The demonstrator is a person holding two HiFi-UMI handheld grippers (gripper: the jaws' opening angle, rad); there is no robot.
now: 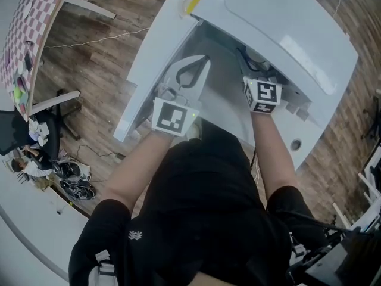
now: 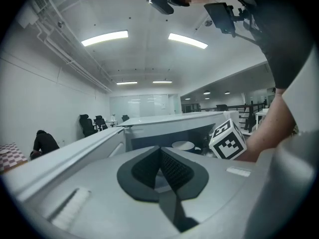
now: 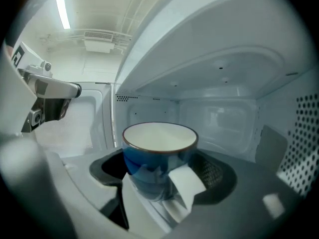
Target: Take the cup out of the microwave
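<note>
Two handheld grippers are working at a boxy white microwave (image 1: 286, 22) that is filling the head view from 11 to 2 o'clock. Its smooth door (image 1: 149, 64) is hanging swung out toward 9 o'clock over wood-plank flooring (image 1: 101, 64).

The right gripper (image 3: 160, 169) is reaching into the cavity at 1 o'clock, with only its marker cube (image 1: 264, 95) showing from above. In its own view the dark ribbed pads (image 3: 212, 176) are pressing on both sides of the cup (image 3: 158, 138), so it is clamping the cup. The cup is round and handleless on the sides in view, glazed a glossy blue, with a thin brown rim and a matte cream inside. It is sitting upright inside the oven, with the smooth enamelled back wall beyond it at 12 o'clock and a perforated side panel (image 3: 304, 133) at 3 o'clock.

The left gripper (image 1: 201, 64) is hovering outside, just beside the door's inner face at 11 o'clock. Its jaws are closed together on nothing, and the cross-hatched black pads (image 2: 174, 171) are meeting in a pointed wedge.
</note>
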